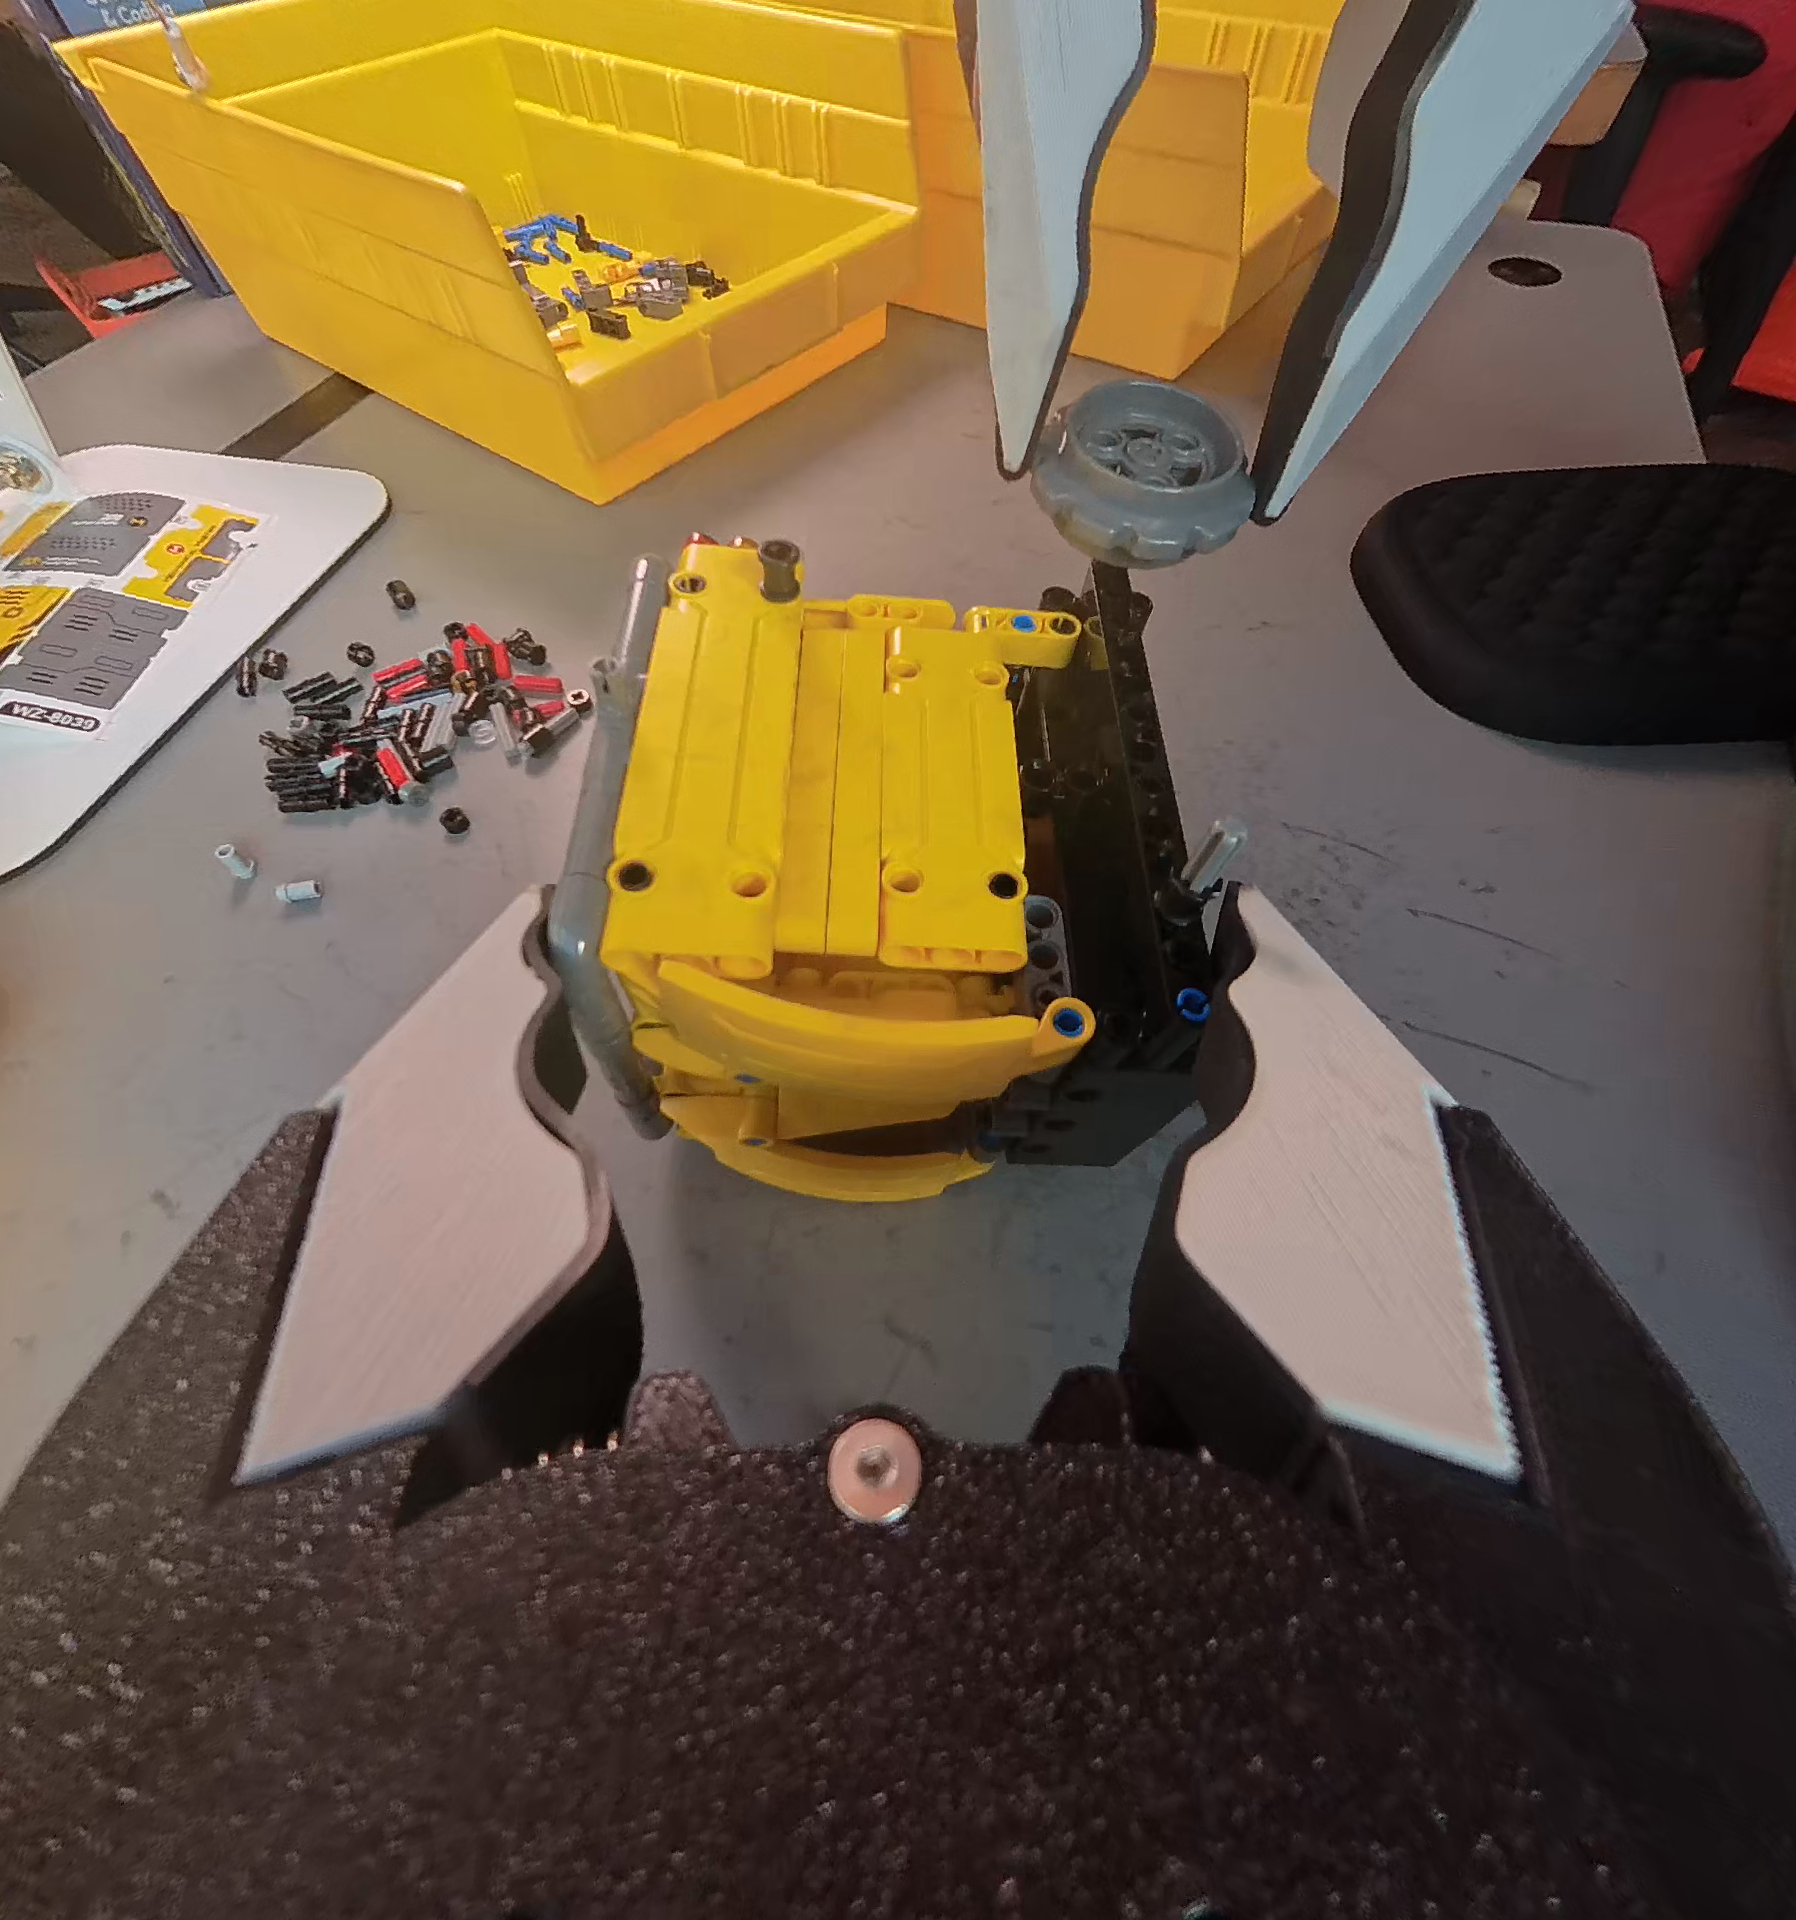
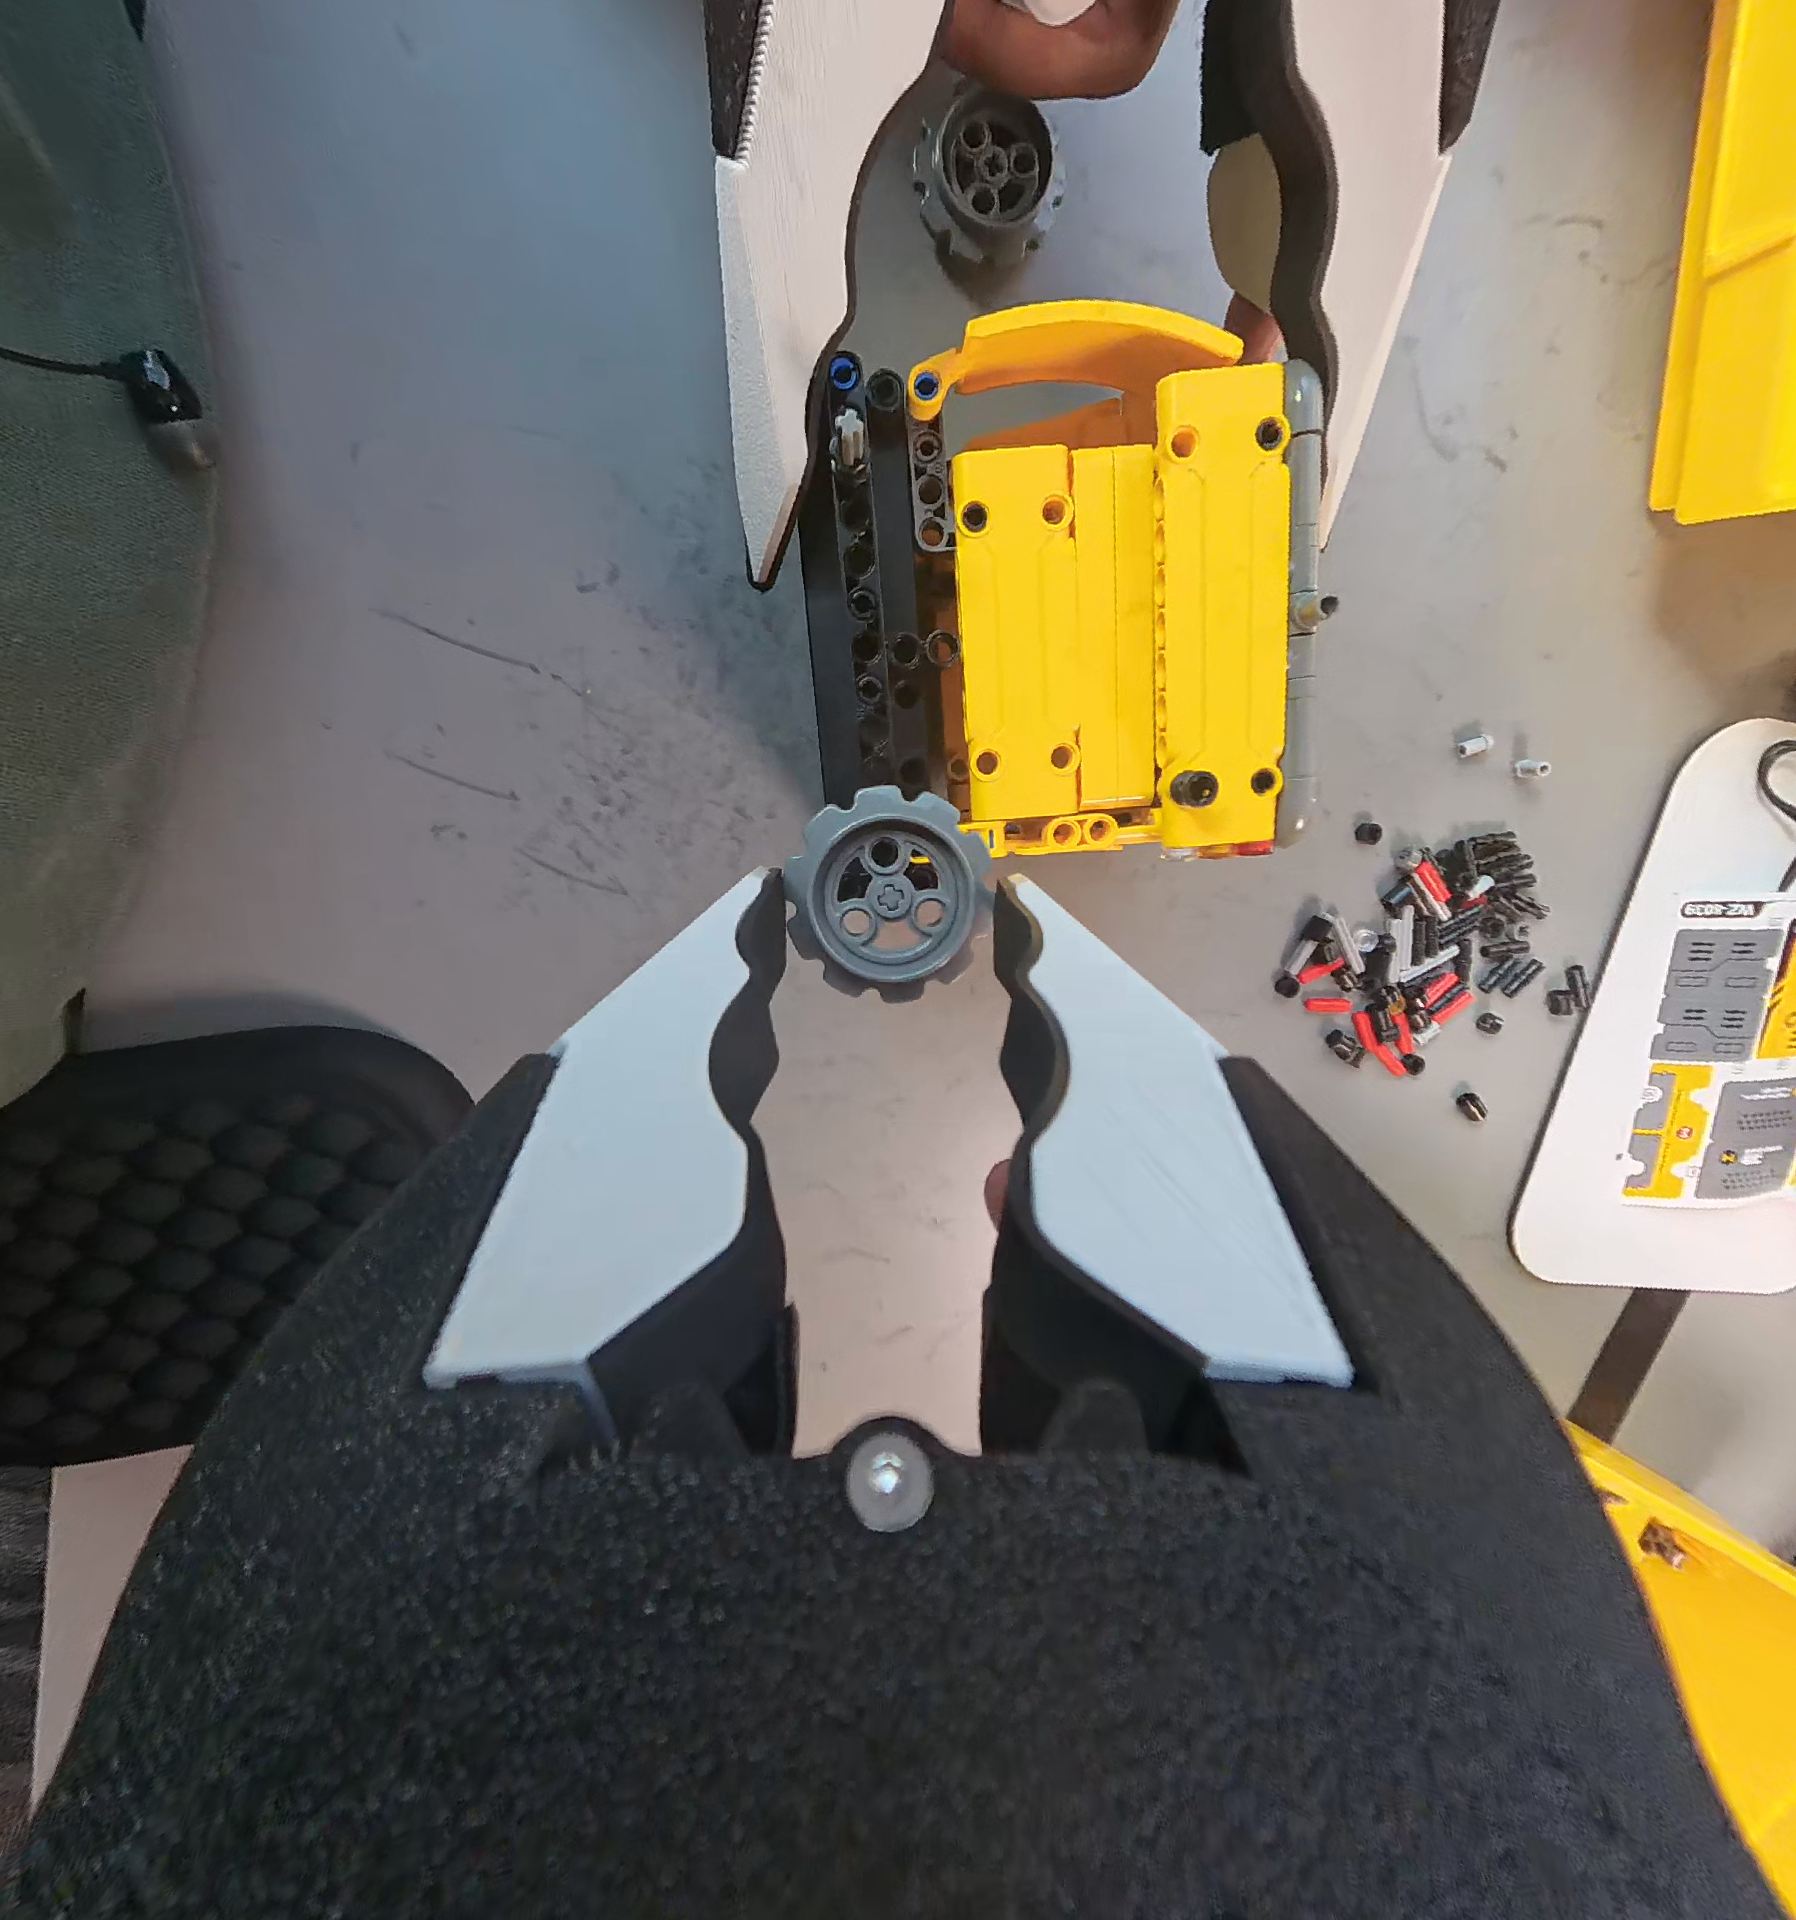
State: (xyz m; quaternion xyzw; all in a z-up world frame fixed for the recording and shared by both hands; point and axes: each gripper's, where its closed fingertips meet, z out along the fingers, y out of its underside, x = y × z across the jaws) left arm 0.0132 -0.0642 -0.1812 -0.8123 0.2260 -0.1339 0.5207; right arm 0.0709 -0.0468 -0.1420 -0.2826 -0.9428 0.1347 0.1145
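The left gripper clamps a yellow-and-black brick-built model by its near end on a scuffed grey table, one finger on the grey side rail, the other on the black beam frame. The right gripper pinches a grey toothed wheel hub between its fingertips, held at the model's far corner, at about 1 o'clock in the left wrist view, just above the black beam's end. A second grey hub lies on the table beyond the model, at 12 o'clock in the right wrist view. Loose black, red and grey pins sit at 10 o'clock, beside a sticker sheet, with yellow bins behind. Any seating here likely wants the hub's cross hole square to its axle (which cannot be made out), and the left grip firm.
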